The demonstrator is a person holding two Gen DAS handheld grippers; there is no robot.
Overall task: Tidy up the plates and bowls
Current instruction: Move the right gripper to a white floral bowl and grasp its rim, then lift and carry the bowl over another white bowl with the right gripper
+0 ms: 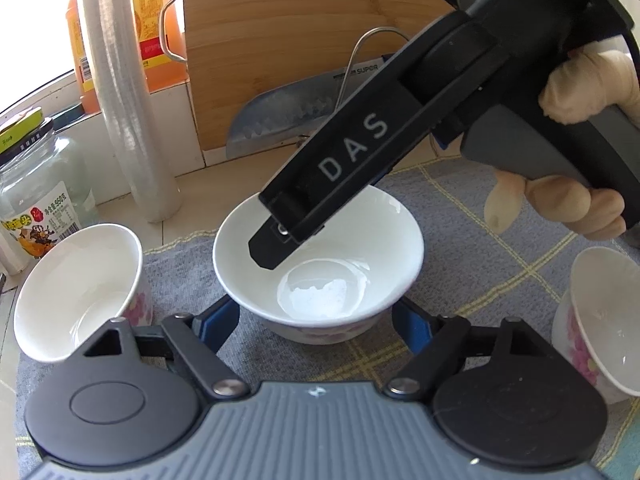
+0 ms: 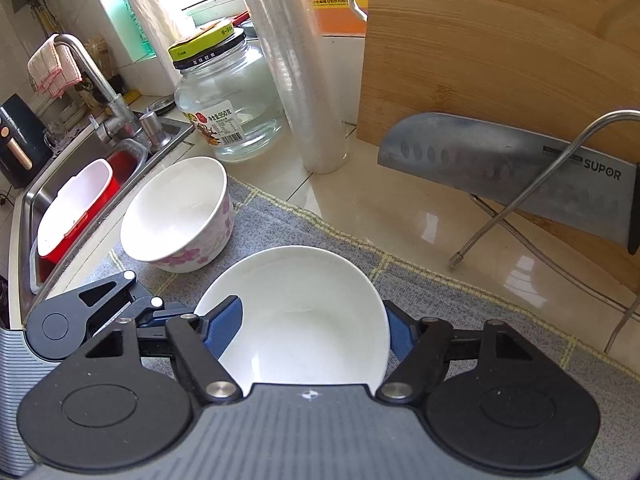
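- Left gripper (image 1: 316, 316): black linkage arms, silver pivot screws, blue finger pads, ribbed grey housing.
- Right gripper (image 2: 316, 324): same build; white "DAS" lettering.
- Hand (image 1: 576, 92): light glove.

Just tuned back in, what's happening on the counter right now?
A person holds a gripper in each hand, both at the middle bowl of three on the grey checked cloth. The left gripper flanks its lower sides. The right gripper has one pad inside the rim and the other outside. Whether either presses yet is unclear. The jar-side bowl and third bowl are untouched.
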